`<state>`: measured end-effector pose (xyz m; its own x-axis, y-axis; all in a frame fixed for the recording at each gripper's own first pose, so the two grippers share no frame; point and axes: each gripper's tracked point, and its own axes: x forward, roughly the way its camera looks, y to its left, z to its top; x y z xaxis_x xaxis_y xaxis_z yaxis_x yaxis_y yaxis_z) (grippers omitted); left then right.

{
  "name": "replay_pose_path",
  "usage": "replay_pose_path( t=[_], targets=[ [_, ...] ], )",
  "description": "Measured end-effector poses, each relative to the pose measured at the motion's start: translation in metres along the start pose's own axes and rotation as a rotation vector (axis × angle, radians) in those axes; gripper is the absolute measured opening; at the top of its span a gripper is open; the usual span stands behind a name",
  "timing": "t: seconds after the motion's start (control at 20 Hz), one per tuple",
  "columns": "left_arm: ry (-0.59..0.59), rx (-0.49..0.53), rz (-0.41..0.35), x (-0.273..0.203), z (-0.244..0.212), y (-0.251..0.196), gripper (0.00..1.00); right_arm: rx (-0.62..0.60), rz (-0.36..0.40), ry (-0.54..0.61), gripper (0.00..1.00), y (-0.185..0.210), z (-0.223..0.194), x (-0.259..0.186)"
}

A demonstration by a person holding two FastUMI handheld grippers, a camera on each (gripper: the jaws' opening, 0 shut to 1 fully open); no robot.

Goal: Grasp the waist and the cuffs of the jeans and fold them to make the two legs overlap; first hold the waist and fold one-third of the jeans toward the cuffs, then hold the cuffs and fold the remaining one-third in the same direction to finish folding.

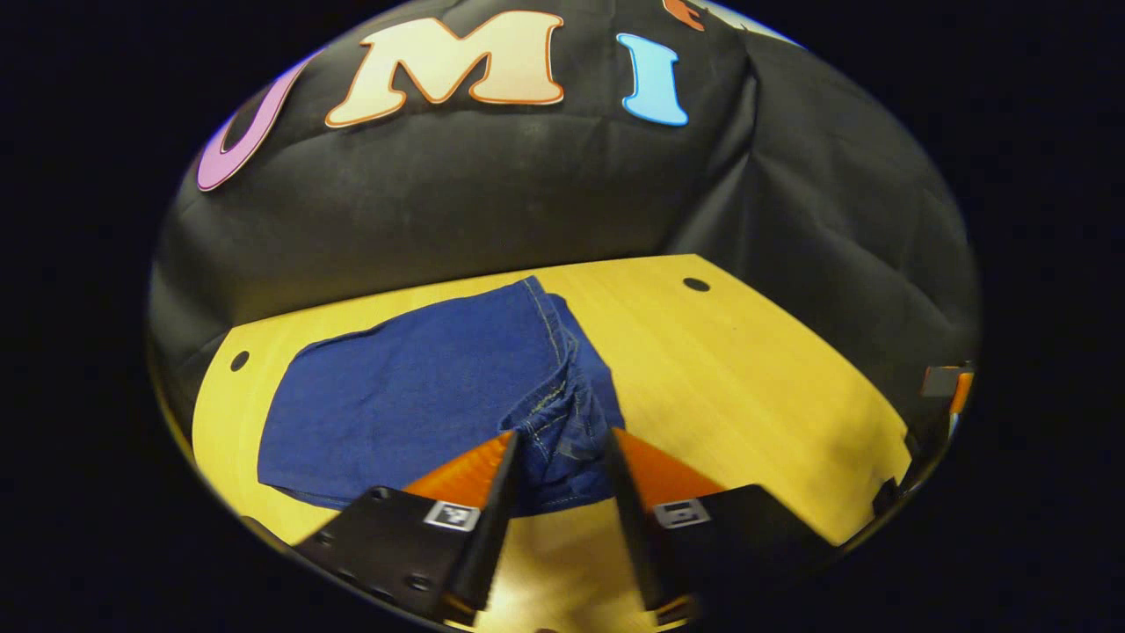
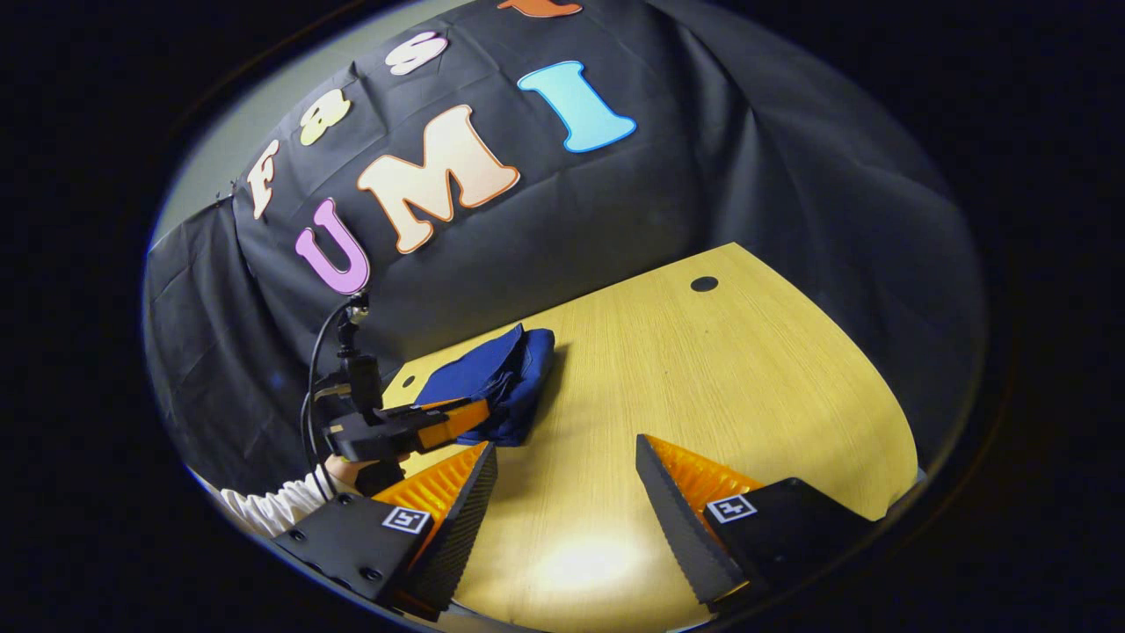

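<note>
The blue jeans point(image 1: 422, 396) lie folded into a compact stack on the wooden table point(image 1: 747, 396), toward its left side. My left gripper point(image 1: 562, 444) sits at the stack's near right corner. Its fingers stand apart, and the bunched, stitched edge of the jeans lies between them. In the right gripper view the jeans point(image 2: 497, 378) form a thick bundle at the table's far left, with the left gripper point(image 2: 457, 418) and the hand holding it right beside them. My right gripper point(image 2: 567, 466) hovers open over bare table point(image 2: 747, 378), well away from the jeans.
A round cable hole point(image 1: 696, 284) is at the table's far right corner and another hole point(image 1: 239, 360) at the far left. A white sleeve point(image 2: 272, 505) shows at the lower left of the right gripper view. The black cloth wall rises behind the table.
</note>
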<state>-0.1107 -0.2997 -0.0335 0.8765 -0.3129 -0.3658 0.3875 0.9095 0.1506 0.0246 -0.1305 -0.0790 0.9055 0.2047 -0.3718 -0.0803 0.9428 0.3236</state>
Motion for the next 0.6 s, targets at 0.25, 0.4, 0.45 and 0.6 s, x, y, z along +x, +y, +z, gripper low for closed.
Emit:
replay_pose_path(
  t=[0.25,0.4,0.45,0.6],
  targets=[
    [-0.106,0.05,0.056,-0.067,0.027,0.027,0.98,0.012,0.006,-0.037,0.98,0.046,-0.004,0.004],
    [-0.157,0.016,0.094,-0.114,0.036,0.045,0.97,0.005,0.012,-0.076,0.98,0.075,-0.002,0.006],
    [-0.169,0.004,0.111,-0.128,0.036,0.053,0.97,0.002,0.011,-0.088,0.98,0.082,-0.001,0.007],
    [-0.198,-0.027,0.149,-0.161,0.034,0.066,0.97,-0.01,-0.004,-0.122,0.98,0.097,-0.001,0.007]
  ],
)
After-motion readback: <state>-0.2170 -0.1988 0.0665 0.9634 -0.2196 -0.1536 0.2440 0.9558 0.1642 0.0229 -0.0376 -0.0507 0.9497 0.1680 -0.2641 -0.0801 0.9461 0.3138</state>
